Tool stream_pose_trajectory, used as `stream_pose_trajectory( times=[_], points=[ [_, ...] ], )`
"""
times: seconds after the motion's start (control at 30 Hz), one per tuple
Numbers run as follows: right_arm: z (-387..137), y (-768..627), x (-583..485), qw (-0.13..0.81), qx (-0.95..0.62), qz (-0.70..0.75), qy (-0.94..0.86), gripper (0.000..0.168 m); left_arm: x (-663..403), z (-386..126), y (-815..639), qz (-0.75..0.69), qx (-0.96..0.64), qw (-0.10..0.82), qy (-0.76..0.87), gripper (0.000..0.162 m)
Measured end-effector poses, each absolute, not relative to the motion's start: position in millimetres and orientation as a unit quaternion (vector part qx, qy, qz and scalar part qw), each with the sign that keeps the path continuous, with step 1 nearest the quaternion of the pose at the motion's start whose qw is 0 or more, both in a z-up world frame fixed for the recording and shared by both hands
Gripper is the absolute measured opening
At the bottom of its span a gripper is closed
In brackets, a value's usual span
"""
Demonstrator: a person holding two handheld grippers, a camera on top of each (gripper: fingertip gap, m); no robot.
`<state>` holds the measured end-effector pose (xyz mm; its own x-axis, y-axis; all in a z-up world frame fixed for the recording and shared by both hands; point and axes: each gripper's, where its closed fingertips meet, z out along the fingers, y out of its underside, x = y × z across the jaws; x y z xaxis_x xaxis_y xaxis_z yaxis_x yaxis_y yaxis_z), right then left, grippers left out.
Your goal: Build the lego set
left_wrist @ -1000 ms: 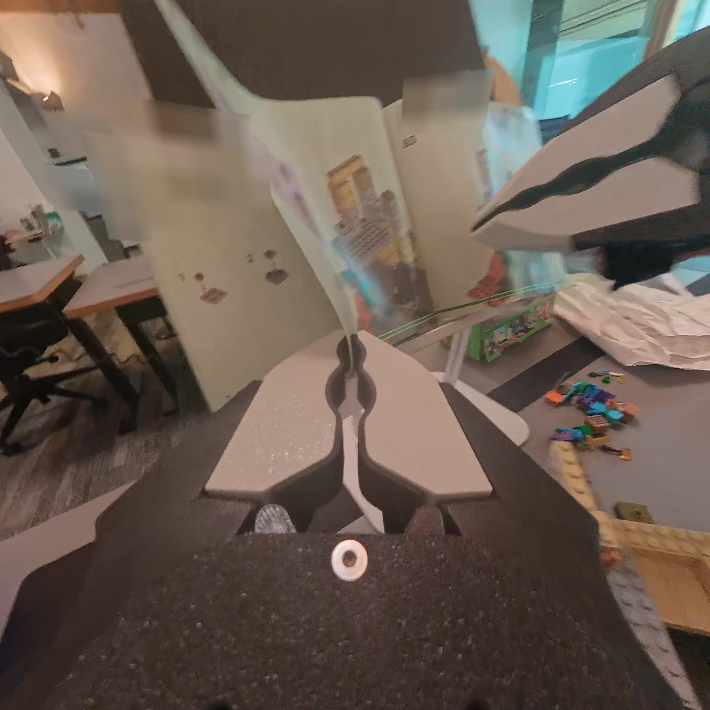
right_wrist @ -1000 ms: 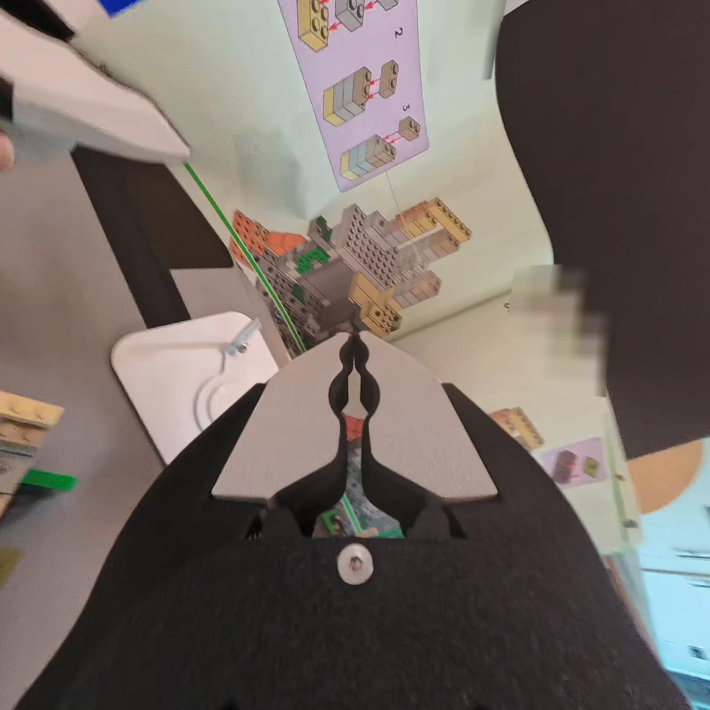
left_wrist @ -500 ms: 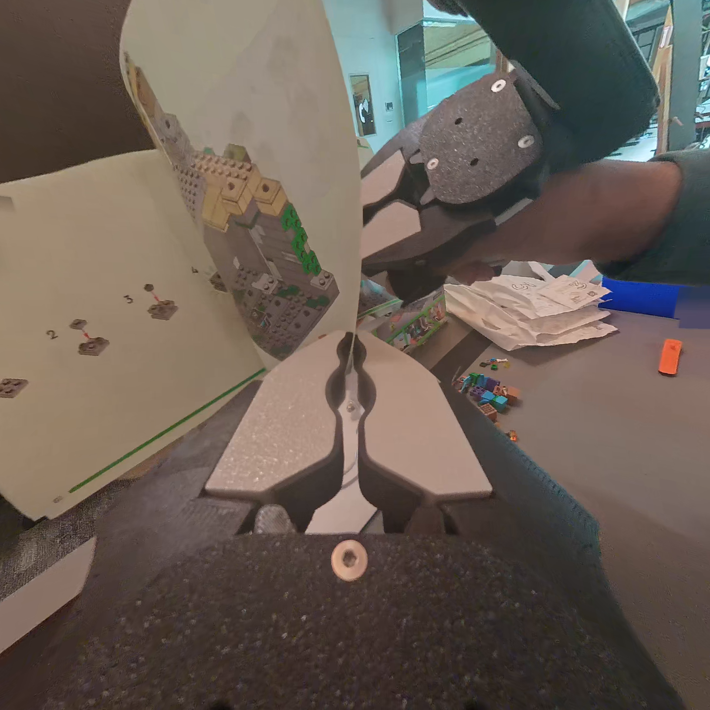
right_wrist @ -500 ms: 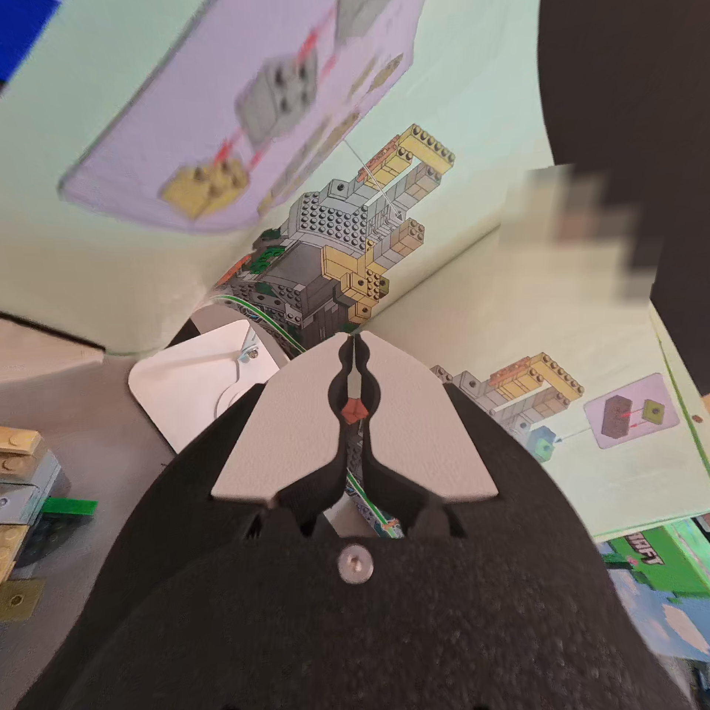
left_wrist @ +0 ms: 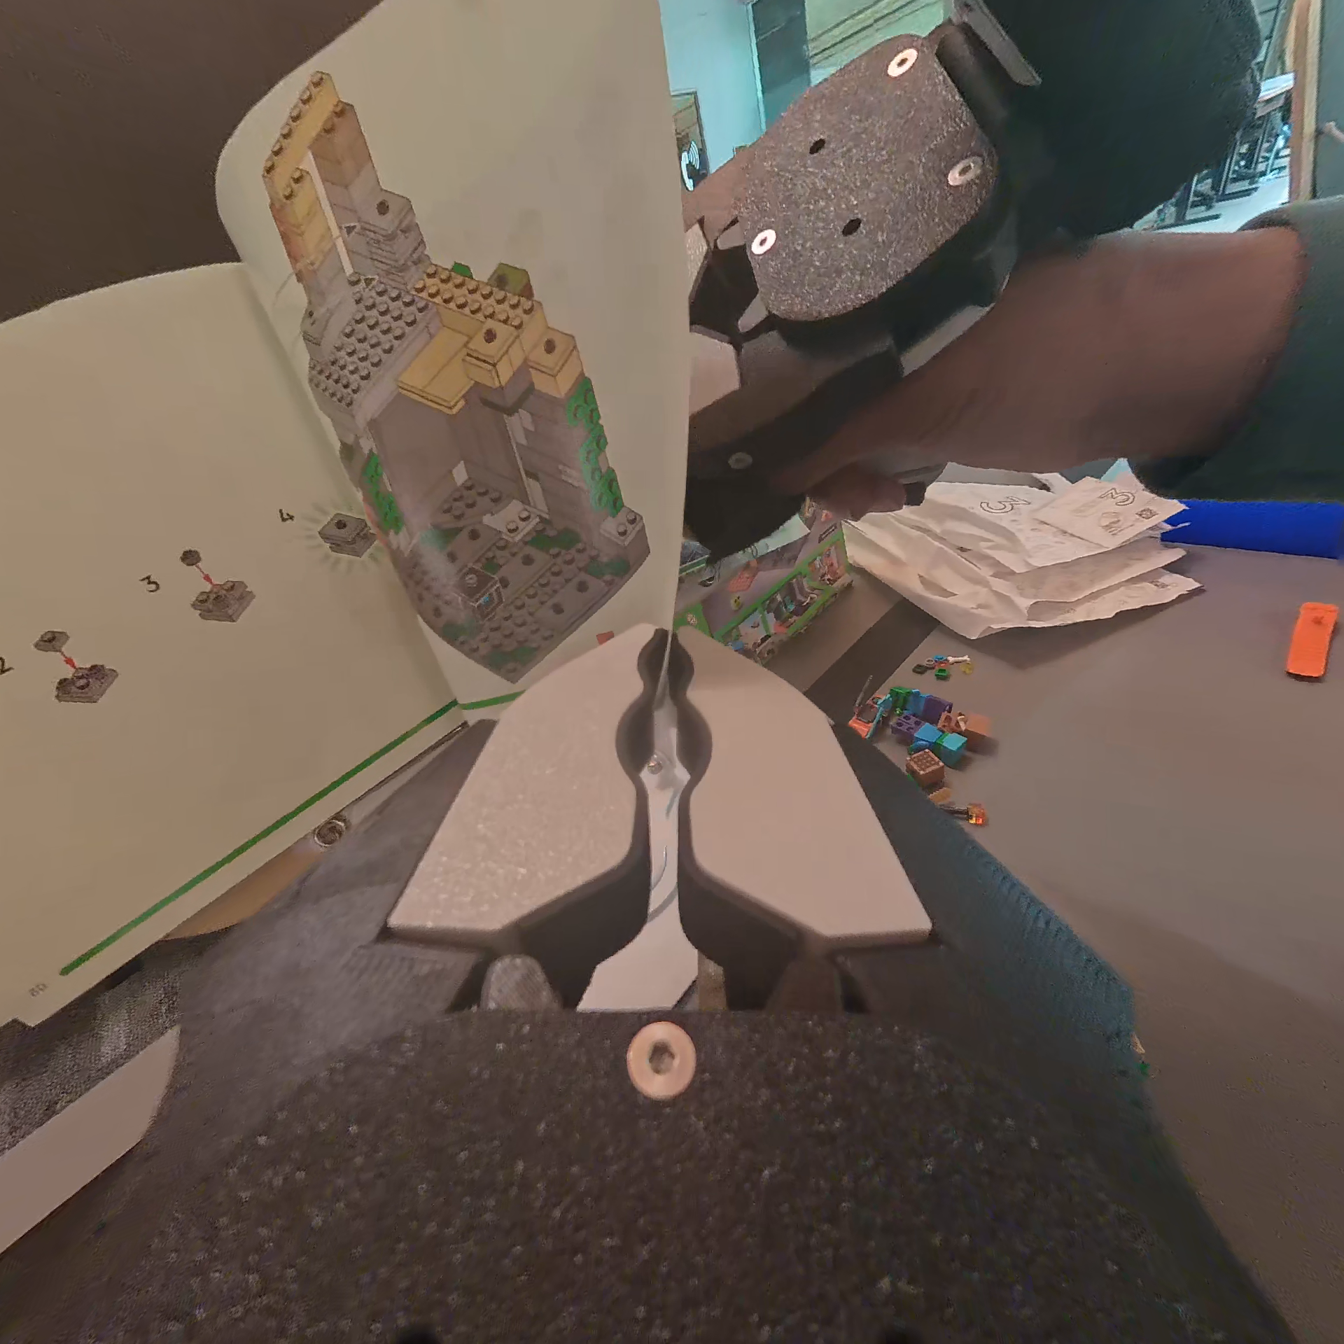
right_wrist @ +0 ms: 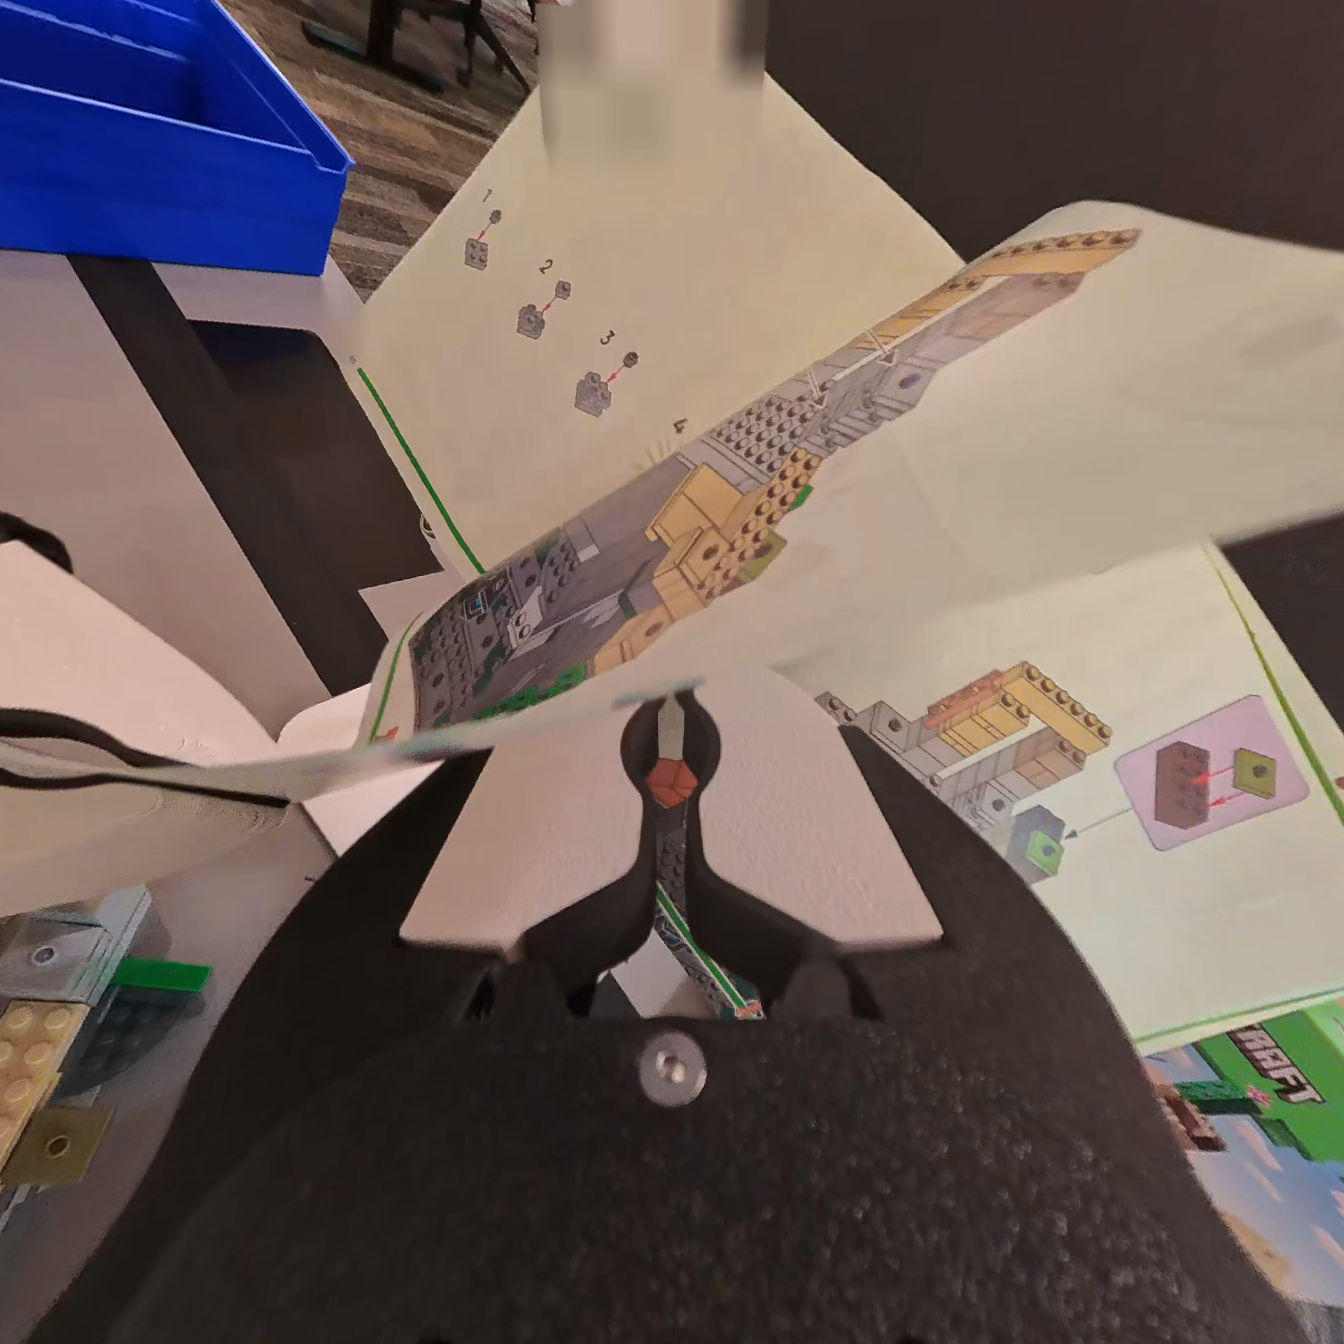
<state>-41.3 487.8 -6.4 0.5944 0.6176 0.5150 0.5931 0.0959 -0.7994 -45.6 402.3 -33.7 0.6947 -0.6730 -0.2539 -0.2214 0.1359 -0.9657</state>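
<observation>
Grey desk point(left_wrist: 1091, 836) lower right; teal-lit glass wall point(left_wrist: 727, 73) top centre. Right wrist view: patterned carpet point(right_wrist: 407, 94) and chair legs point(right_wrist: 465, 36) top.

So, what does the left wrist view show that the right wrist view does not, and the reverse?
Only the left wrist view shows the loose pile of small bricks, the white paper bags, the orange tool and the right gripper's body behind the page.

Only the right wrist view shows the blue bin and the partly built model.

Both show the open instruction booklet with one page lifted, and each view's own gripper shut on it: left gripper, right gripper.
</observation>
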Motion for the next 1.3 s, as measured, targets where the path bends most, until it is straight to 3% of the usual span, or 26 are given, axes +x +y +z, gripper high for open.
stream_pose_trajectory(
  times=[0.3, 0.43, 0.6, 0.73, 0.93, 1.3],
  points=[
    [1, 491, -45, 0.593, -0.669, -0.003, -0.448, 0.0, -99, -17, 425, -0.186, -0.659, 0.677, 0.269, 0.0],
    [3, 498, -47, 0.589, -0.682, -0.015, -0.434, 0.0, -149, -30, 454, -0.187, -0.692, 0.668, 0.201, 0.001],
    [-3, 507, -55, 0.567, -0.7, -0.031, -0.433, 0.0, -205, -52, 475, -0.189, -0.736, 0.639, 0.119, 0.015],
    [-8, 513, -55, 0.565, -0.7, -0.043, -0.434, 0.0, -242, -46, 463, -0.142, -0.739, 0.653, 0.085, 0.012],
    [-15, 521, -48, 0.561, -0.703, -0.052, -0.433, 0.0, -209, -24, 448, -0.054, -0.719, 0.661, 0.207, 0.0],
    [6, 542, -44, 0.569, -0.729, 0.02, -0.38, 0.0, -57, -15, 501, 0.01, -0.695, 0.579, 0.427, 0.0]
  ],
)
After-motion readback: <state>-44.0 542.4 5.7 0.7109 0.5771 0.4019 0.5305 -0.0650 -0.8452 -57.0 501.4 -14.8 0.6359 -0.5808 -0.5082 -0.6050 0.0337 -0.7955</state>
